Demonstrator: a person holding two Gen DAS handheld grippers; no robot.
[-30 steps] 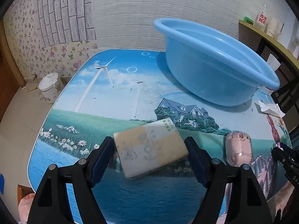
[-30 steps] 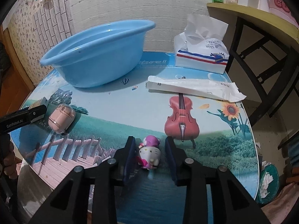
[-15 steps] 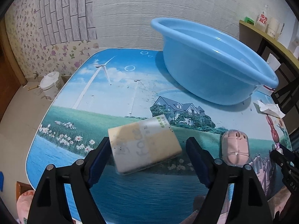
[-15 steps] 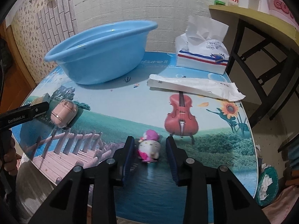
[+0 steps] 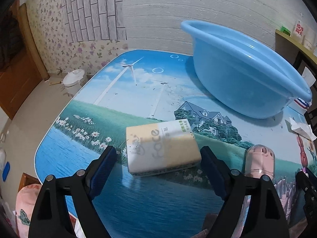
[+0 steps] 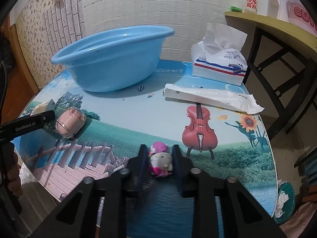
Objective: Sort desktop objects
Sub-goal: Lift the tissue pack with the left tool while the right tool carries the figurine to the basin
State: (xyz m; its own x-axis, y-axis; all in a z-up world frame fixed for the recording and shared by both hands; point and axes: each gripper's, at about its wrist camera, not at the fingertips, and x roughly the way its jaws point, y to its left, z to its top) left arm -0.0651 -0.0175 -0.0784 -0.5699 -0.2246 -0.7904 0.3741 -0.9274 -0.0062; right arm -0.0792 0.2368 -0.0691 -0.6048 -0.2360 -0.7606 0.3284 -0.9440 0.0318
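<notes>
A cream tissue pack (image 5: 161, 146) lies flat on the picture-printed table (image 5: 138, 198). My left gripper (image 5: 158, 154) is open around it, with a gap at the left finger. A pink-and-white cat toy (image 6: 160, 158) stands near the table's front edge. My right gripper (image 6: 159, 146) is closing on it, and both pads meet its sides. A pink rounded case (image 5: 259, 158) rests to the right of the pack. In the right wrist view, that case (image 6: 70, 123) sits beside the left gripper's finger (image 6: 29, 124). A big blue basin (image 6: 113, 59) stands at the back of the table.
A soft tissue box (image 6: 220, 67) and a long white paper wrapper (image 6: 212, 99) lie at the back right. A wooden shelf on a black frame (image 6: 277, 25) stands just right of the table. A white pot (image 5: 74, 79) sits on the floor to the left.
The right jaws have narrowed onto the cat toy. The left jaws widened slightly and the tissue pack, held snug before, now lies loose between them.
</notes>
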